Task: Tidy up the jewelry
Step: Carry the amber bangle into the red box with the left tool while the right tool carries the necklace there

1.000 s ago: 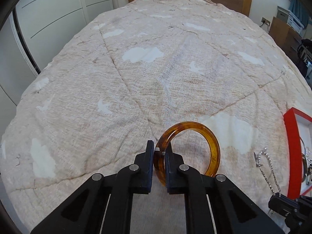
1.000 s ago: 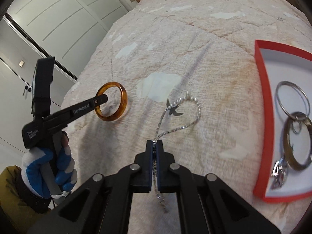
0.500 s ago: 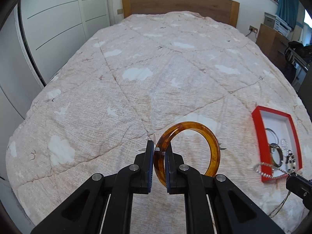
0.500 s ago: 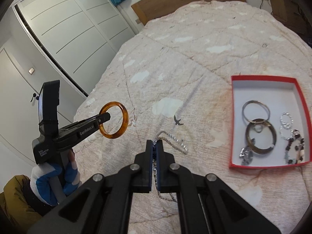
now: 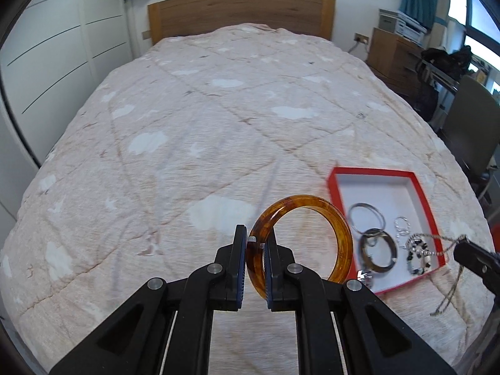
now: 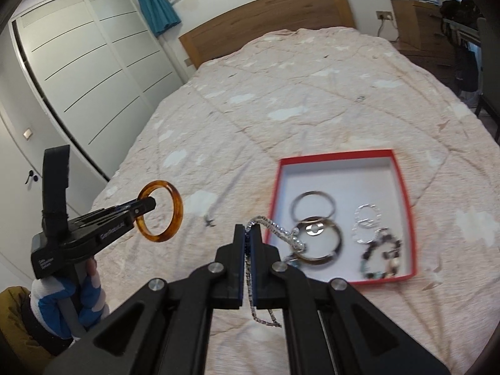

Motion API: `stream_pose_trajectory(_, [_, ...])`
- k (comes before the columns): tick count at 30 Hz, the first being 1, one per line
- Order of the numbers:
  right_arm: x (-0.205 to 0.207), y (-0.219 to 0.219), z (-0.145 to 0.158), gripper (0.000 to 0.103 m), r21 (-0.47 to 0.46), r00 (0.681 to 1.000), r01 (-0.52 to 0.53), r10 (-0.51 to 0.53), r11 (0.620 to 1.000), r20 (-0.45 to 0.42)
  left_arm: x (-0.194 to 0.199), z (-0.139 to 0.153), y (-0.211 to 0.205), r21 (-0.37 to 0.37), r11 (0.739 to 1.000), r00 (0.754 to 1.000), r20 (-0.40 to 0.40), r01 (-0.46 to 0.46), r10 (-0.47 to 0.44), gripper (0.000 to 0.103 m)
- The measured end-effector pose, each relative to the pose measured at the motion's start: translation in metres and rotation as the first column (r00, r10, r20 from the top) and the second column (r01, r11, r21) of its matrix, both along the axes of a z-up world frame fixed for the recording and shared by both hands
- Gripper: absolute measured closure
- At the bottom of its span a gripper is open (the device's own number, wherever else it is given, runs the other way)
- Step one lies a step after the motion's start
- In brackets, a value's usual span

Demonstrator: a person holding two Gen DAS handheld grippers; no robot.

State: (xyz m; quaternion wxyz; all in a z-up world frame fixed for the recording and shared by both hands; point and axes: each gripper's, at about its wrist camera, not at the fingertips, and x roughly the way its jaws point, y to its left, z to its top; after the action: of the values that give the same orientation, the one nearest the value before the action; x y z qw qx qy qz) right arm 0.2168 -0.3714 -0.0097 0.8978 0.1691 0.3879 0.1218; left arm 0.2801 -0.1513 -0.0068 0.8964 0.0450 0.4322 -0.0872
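Note:
My left gripper (image 5: pixel 254 245) is shut on an amber bangle (image 5: pixel 339 228) and holds it in the air over the bed, left of the red box (image 5: pixel 420 184). In the right wrist view the bangle (image 6: pixel 176 206) shows at the left, held in the left gripper (image 6: pixel 145 207). My right gripper (image 6: pixel 249 234) is shut on a silver chain (image 6: pixel 275 228) that hangs over the near left corner of the red box (image 6: pixel 336 157). The box holds silver rings (image 6: pixel 312 207), a dark hoop (image 6: pixel 336 245) and a beaded bracelet (image 6: pixel 379 257). The right gripper's tip (image 5: pixel 472 254) and the chain (image 5: pixel 450 297) show at the right of the left wrist view.
A quilted beige bedspread (image 5: pixel 203 125) covers the bed, with a wooden headboard (image 5: pixel 240 12) at the far end. White wardrobe doors (image 6: pixel 93 62) run along the left. A wooden dresser (image 5: pixel 393 53) and a chair (image 5: pixel 468 131) stand at the right.
Both grippers have risen from the bedspread with their pieces, and the chain has come off the bed. The red box has come fully into both views, closer to centre.

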Motion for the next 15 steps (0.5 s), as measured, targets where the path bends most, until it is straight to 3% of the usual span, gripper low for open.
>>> stream_pose_trajectory(15, [0.067, -0.080, -0.054, 0.100, -0.089, 0.995, 0.093, -0.097, 0.992, -0.038, 0.048, -0.055, -0.123, 0.033, 0.985, 0.983, -0.078, 0.169, -0.166, 0.093])
